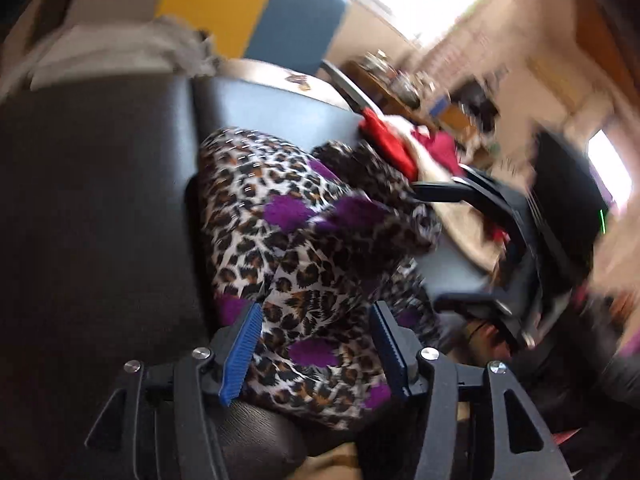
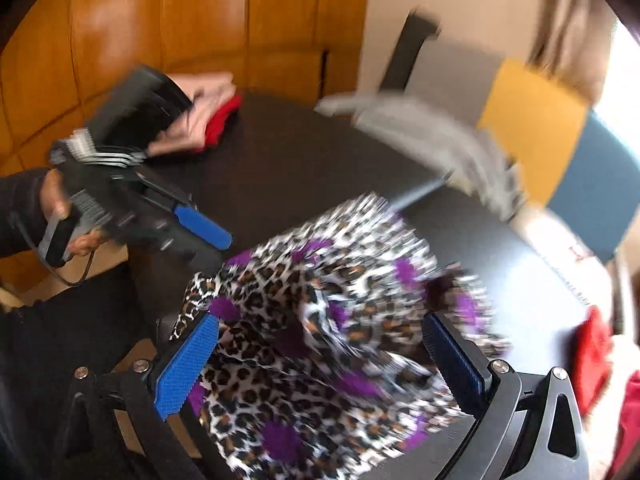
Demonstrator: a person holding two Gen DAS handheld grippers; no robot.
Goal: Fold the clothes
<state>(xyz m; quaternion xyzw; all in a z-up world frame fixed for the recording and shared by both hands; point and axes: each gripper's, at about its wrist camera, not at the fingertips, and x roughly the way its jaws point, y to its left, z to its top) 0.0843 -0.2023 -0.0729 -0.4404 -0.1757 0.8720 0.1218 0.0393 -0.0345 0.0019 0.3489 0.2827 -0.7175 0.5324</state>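
Note:
A leopard-print garment with purple spots (image 1: 296, 240) lies crumpled on the dark table (image 1: 100, 200). My left gripper (image 1: 316, 350) hovers just over the garment's near end, its blue pads apart and nothing pinched between them. In the right wrist view the same garment (image 2: 320, 320) is bunched up and blurred. My right gripper (image 2: 320, 360) is open above it, with the cloth showing between and below the pads. A hand (image 2: 56, 204) holds the left gripper at the left of the right wrist view, above the table (image 2: 300, 152).
A folded pink and red pile (image 2: 208, 120) sits at the table's far left corner. A grey garment (image 2: 432, 132) lies at the far edge. Red cloth (image 2: 592, 352) lies at the right. A chair with a yellow and blue back (image 2: 532, 128) stands behind the table.

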